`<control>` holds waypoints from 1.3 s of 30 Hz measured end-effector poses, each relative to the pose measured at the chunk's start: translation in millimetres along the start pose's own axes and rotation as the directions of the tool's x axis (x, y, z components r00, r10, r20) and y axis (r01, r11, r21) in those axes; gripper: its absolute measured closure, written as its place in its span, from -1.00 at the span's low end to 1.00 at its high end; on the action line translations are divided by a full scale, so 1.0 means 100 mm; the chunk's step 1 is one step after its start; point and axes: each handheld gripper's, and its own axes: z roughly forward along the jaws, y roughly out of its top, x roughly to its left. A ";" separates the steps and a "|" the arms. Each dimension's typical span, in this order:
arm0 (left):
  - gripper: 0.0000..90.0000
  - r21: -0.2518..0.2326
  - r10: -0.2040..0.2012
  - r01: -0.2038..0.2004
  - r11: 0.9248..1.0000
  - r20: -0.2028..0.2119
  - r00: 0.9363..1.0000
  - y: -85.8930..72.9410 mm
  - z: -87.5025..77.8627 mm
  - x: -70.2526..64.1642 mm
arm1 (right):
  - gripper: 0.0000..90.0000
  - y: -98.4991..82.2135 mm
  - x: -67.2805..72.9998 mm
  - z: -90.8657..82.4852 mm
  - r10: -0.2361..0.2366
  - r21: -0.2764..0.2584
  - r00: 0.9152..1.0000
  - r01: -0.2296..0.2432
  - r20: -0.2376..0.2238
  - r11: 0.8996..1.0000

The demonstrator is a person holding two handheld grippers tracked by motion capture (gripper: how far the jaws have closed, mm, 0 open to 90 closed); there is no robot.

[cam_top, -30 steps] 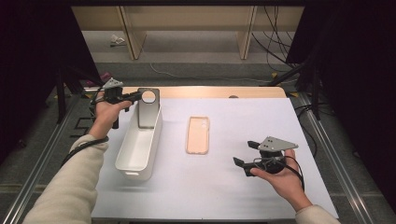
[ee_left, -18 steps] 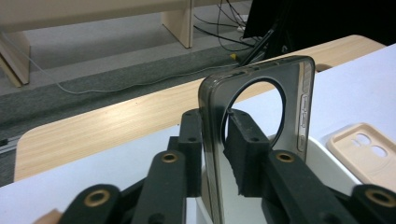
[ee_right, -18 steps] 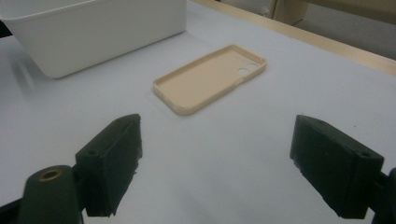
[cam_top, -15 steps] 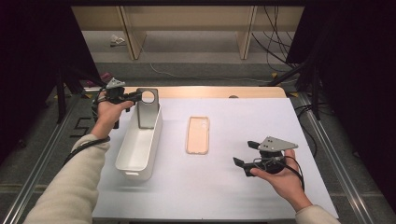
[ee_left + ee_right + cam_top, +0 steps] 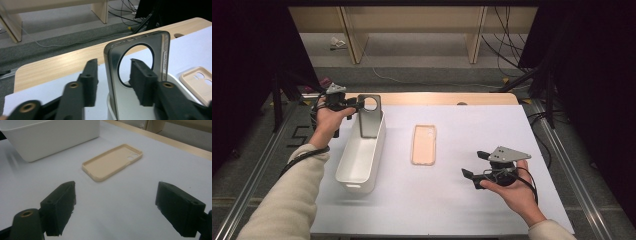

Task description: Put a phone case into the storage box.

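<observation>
A grey phone case (image 5: 370,117) with a large round hole stands upright at the far end of the white bin (image 5: 374,150). My left gripper (image 5: 358,103) reaches level to its top edge. Its jaws have just been opening, and in the left gripper view the grey phone case (image 5: 112,72) stands between them with a gap on the near side, so the pads do not press on it. A beige phone case (image 5: 424,145) lies flat, hollow side up, in the middle of the table. My right gripper (image 5: 473,164) stands open near the front right, pointing toward the beige case (image 5: 112,162).
The white sheet (image 5: 512,130) covers most of the wooden table (image 5: 437,98). Dark stands and cables border both sides. The white bin (image 5: 50,137) lies beyond the beige case in the right gripper view.
My left gripper's jaws have spread apart from the grey case, which stays upright in the bin. Neither hand has shifted.
</observation>
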 end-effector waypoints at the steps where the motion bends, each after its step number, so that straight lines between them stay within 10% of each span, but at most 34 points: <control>1: 0.13 -0.001 -0.007 0.007 1.000 -0.001 1.000 0.00 -0.01 0.00 | -0.61 0.00 0.00 0.00 0.000 0.000 1.000 0.000 0.000 1.000; 16: -1.00 -0.007 -0.005 0.005 1.000 0.004 1.000 0.02 -0.37 -0.20 | -0.61 0.00 0.00 0.00 -0.003 0.003 1.000 0.003 0.002 1.000; 26: -1.00 -0.084 0.046 -0.040 0.996 0.070 0.997 -0.19 -0.79 -0.68 | -0.61 0.00 0.01 0.01 -0.002 0.002 1.000 0.002 0.003 1.000; 39: -0.95 -0.081 0.126 -0.110 0.991 0.224 0.966 -0.67 -1.10 -1.38 | -0.61 0.01 0.00 0.01 0.003 0.000 1.000 -0.003 0.001 1.000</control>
